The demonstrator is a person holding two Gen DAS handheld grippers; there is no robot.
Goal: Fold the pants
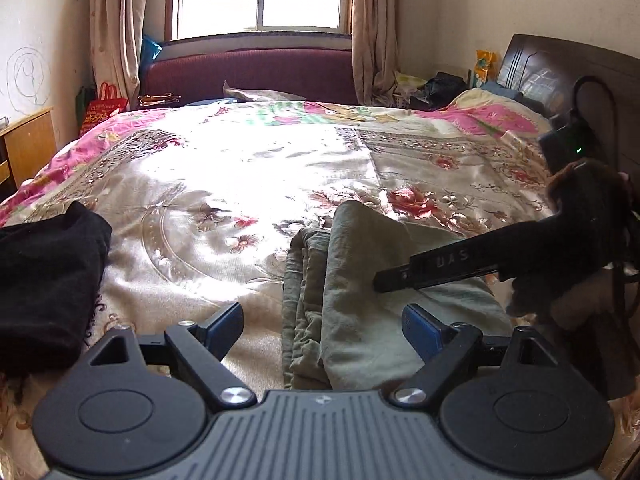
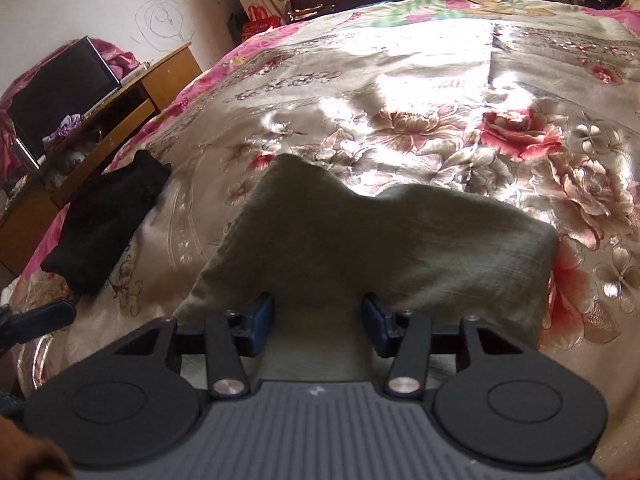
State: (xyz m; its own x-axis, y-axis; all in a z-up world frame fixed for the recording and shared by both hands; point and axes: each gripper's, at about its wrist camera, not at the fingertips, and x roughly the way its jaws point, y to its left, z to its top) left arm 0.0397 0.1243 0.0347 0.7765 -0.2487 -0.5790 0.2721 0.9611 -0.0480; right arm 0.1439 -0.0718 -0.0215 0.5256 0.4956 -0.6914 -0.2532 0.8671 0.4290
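Note:
Olive-green pants (image 1: 352,296) lie folded in layers on the floral bedspread (image 1: 240,184), just ahead of me. My left gripper (image 1: 324,320) is open, its blue-padded fingers straddling the left stacked edge of the pants. My right gripper (image 1: 380,280) comes in from the right over the pants; in that view only its dark finger shows. In the right wrist view the right gripper (image 2: 318,314) is open, fingers wide apart, with a raised fold of the pants (image 2: 372,248) draped over and in front of the fingers. The fingertips are partly hidden by the cloth.
A black folded garment (image 1: 48,280) lies on the bed to the left; it also shows in the right wrist view (image 2: 108,232). A wooden desk (image 2: 120,108) stands left of the bed, a dark headboard (image 1: 560,80) at right, a maroon sofa (image 1: 248,76) beyond under the window.

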